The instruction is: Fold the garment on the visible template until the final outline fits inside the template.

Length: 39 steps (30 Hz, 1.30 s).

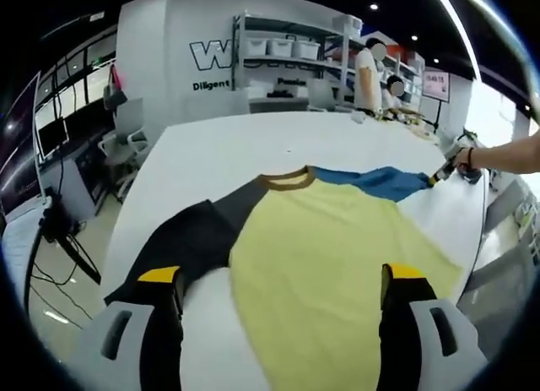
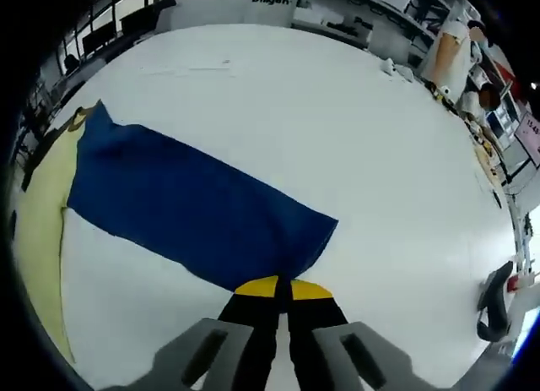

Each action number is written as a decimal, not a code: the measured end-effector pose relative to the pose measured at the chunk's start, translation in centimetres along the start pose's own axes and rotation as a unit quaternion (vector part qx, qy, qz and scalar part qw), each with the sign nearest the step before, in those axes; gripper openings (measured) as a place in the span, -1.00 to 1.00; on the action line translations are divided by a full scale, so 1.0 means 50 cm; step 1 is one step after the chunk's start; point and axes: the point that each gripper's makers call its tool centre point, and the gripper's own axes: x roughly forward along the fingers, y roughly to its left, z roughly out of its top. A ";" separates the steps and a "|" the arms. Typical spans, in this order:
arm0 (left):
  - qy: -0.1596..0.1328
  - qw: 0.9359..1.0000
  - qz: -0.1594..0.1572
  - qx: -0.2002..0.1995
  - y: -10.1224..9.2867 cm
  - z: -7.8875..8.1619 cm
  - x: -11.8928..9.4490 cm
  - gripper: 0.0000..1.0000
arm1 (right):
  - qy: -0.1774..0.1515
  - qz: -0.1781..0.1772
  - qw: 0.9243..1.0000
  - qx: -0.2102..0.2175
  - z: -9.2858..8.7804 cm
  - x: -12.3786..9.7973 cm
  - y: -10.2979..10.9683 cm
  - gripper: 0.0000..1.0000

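Wide white bench [image 1: 253, 146] under a T-shirt [image 1: 329, 256] laid flat: yellow body, brown collar [image 1: 287, 181], dark sleeve [image 1: 190, 239] toward one edge, blue sleeve [image 2: 190, 209] toward the other. Left hand-held gripper [image 1: 283, 281] raised over the yellow body, jaws spread wide, nothing between. Right hand-held gripper [image 2: 277, 288] low at the blue sleeve's cuff, jaws pinched together on the fabric. Seen from the left gripper view: forearm [image 1: 515, 154] stretched out to that cuff. Plenty of bare bench beyond the blue sleeve. Shelving [image 1: 287, 53] behind.
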 end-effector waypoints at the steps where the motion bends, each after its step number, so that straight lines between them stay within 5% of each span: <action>1: -0.001 1.000 0.000 -0.001 0.000 0.000 -0.001 0.98 | -0.002 -0.002 1.000 -0.003 -0.001 -0.002 -0.001 -1.00; 15: -0.017 1.000 -0.006 0.009 -0.004 0.006 -0.029 0.98 | -0.009 -0.006 1.000 0.002 -0.040 -0.022 -0.005 -0.91; 20: -0.017 1.000 -0.003 0.009 -0.004 0.005 -0.038 0.98 | -0.068 -0.002 0.992 0.107 -0.019 -0.033 -0.026 -0.71; 24: -0.018 1.000 -0.002 0.009 -0.004 0.008 -0.041 0.98 | -0.053 -0.002 0.987 0.153 -0.045 -0.023 -0.033 -0.54; 28: -0.020 1.000 0.000 0.009 -0.002 0.011 -0.044 0.98 | -0.077 0.002 0.977 0.200 -0.045 -0.013 -0.038 -0.63; 39: -0.027 1.000 0.003 0.003 -0.001 0.014 -0.052 0.98 | -0.078 -0.015 0.982 0.172 -0.033 -0.010 -0.019 -0.79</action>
